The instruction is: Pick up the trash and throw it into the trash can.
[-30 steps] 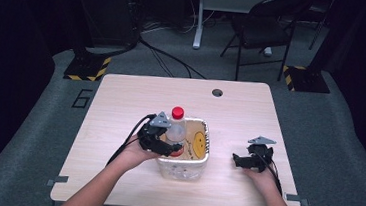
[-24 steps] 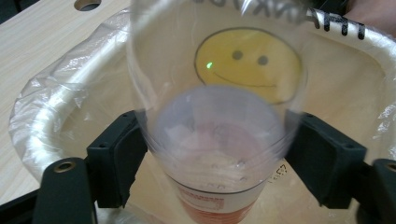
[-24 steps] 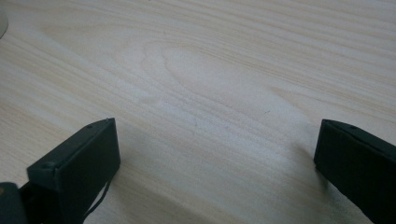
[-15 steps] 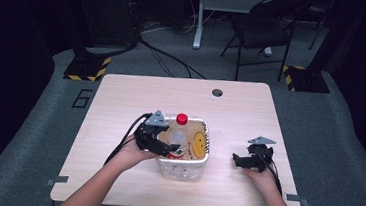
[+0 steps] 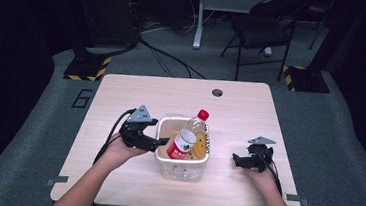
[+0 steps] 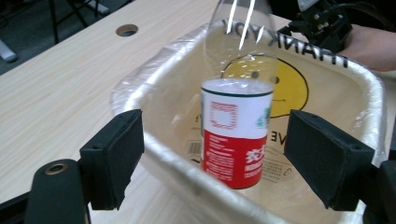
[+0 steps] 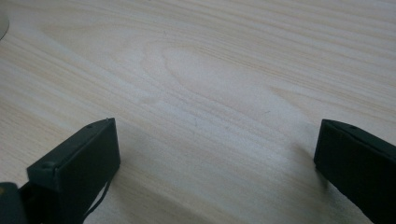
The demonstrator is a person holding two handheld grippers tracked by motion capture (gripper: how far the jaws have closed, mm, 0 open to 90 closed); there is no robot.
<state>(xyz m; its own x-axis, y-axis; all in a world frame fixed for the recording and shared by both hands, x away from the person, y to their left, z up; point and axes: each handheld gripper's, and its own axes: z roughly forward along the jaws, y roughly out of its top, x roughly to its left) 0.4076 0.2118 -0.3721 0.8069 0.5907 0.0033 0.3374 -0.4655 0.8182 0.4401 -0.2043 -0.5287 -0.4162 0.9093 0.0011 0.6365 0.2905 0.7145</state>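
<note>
The fingers [image 6: 114,156] of the left gripper [image 5: 143,138] are spread wide, one pad on each side of a clear plastic bottle [image 6: 237,135] without touching it. The bottle has a red and white label and a red cap [image 5: 203,115]. It leans inside a small square bin [image 5: 181,169] lined with a plastic bag [image 6: 154,79] that bears a yellow smiley face, its base down in the bin and its neck tilting up over the far rim. The gripper sits just beside the bin's left wall, held by the person's left hand [image 5: 116,150], its cable trailing back over the light wooden worktop [image 5: 121,92].

The right gripper [image 5: 252,158] rests low on the worktop, well apart from the bin on its right side. Its fingers [image 7: 77,163] are also spread, with bare wood grain between them.

A round cable hole [image 5: 217,92] sits near the far edge of the worktop. A dark chair [image 5: 262,29] stands on the grey floor beyond.
</note>
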